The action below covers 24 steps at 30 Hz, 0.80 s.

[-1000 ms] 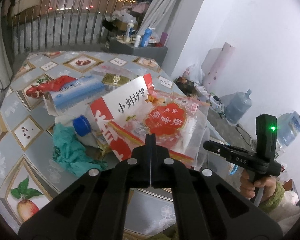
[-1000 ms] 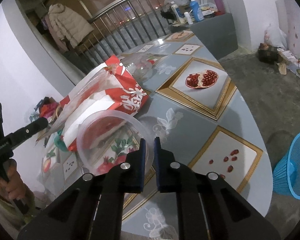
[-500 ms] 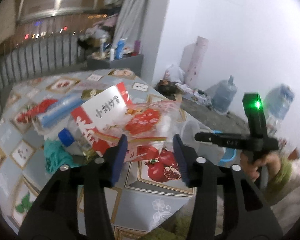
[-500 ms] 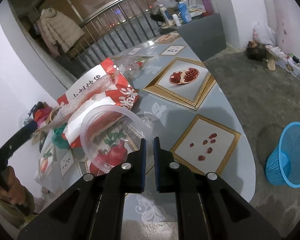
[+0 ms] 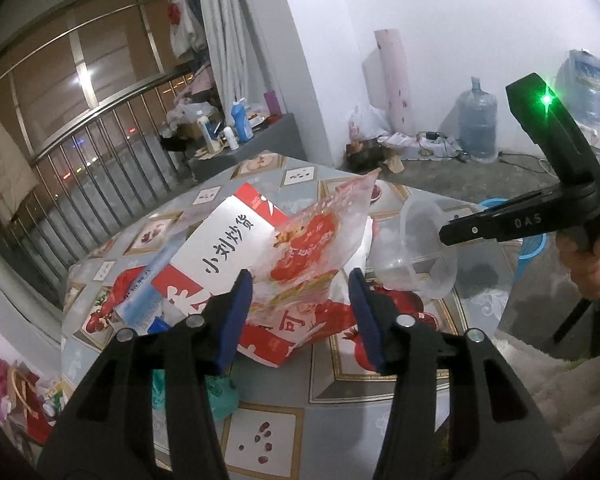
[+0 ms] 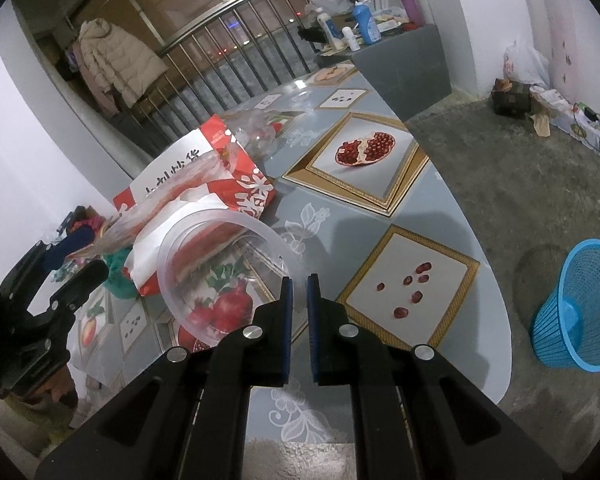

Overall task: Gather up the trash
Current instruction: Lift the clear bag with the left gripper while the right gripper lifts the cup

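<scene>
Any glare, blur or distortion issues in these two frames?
Left wrist view: sharp, heavy fisheye bend, green LED flares on the right gripper. Right wrist view: sharp, railing bars curve, clear plastic container shows soft rim highlights, no blown glare.

The tabletop [image 6: 384, 240] is grey-blue with gold-framed pomegranate pictures. The bag [image 5: 236, 240] is red and white; the basket [image 6: 576, 312] is bright blue.

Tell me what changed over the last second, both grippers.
The left gripper opened from shut and rose off the red and white bag. The right gripper stayed shut on the clear plastic container, lifting it slightly. The blue basket stayed put.
</scene>
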Each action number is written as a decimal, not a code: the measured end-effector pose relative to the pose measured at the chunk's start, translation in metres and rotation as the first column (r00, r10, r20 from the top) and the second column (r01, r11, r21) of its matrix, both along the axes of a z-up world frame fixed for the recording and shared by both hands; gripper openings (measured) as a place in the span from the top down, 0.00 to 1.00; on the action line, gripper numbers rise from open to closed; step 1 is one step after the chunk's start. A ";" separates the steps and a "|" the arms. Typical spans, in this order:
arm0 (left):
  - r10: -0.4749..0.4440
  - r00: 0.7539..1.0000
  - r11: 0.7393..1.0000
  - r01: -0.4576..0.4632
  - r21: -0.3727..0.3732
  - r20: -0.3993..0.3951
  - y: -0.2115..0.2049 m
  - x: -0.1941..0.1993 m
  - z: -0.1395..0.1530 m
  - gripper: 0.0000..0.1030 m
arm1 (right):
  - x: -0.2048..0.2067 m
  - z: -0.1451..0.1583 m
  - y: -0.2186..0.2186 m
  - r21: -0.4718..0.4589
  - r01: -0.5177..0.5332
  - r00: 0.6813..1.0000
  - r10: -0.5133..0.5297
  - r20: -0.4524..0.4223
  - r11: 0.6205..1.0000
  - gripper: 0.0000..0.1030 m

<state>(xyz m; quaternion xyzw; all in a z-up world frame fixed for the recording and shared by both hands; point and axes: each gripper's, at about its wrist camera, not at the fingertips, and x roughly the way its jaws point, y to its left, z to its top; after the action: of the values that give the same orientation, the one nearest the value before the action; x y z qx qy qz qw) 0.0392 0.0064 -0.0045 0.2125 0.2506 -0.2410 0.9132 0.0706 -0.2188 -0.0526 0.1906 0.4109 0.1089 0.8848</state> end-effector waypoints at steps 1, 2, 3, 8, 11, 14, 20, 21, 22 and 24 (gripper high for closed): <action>0.001 1.000 1.000 -0.001 0.000 -0.003 -0.001 0.001 0.000 0.64 | 0.000 0.000 0.000 0.001 0.000 1.000 0.000 0.000 1.000 0.93; 0.001 1.000 1.000 -0.001 0.000 -0.008 -0.002 0.002 0.000 0.66 | 0.001 -0.001 0.000 0.002 -0.001 1.000 0.001 -0.001 1.000 0.93; 0.000 1.000 1.000 0.000 -0.001 -0.015 -0.002 0.003 0.000 0.70 | 0.001 -0.002 0.000 0.005 -0.001 1.000 0.001 -0.001 1.000 0.93; -0.018 0.999 1.000 0.018 0.002 -0.029 -0.003 0.003 0.001 0.84 | 0.002 -0.003 0.001 0.008 -0.004 1.000 0.004 -0.001 1.000 0.93; -0.028 0.999 1.000 0.028 -0.001 -0.034 -0.005 0.002 0.001 0.92 | 0.002 -0.003 0.003 0.008 -0.006 1.000 0.006 0.001 1.000 0.93; -0.031 0.999 1.000 0.031 -0.005 -0.027 -0.004 -0.001 0.003 0.95 | 0.001 -0.003 0.003 0.006 -0.006 1.000 0.006 0.004 1.000 0.93; -0.031 1.000 0.999 0.031 -0.022 0.000 -0.003 -0.006 0.009 0.99 | -0.004 0.000 0.001 0.001 0.005 1.000 -0.005 0.014 1.000 0.93; -0.031 1.000 0.999 0.031 -0.025 0.005 -0.003 -0.007 0.011 0.99 | -0.005 0.001 0.001 0.000 0.007 1.000 -0.007 0.017 1.000 0.93; -0.030 1.000 0.999 0.030 -0.027 0.010 -0.003 -0.008 0.012 0.99 | -0.006 0.002 0.000 0.000 0.007 1.000 -0.007 0.019 1.000 0.93; -0.028 0.999 0.999 0.028 -0.033 0.021 -0.002 -0.010 0.015 0.99 | -0.009 0.004 -0.001 -0.003 0.010 1.000 -0.010 0.024 1.000 0.94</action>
<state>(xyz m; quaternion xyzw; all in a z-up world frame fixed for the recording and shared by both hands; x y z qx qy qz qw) 0.0289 0.0043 0.0104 0.2033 0.2343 -0.2556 0.9157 0.0620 -0.2195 -0.0482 0.1901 0.3993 0.1060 0.8906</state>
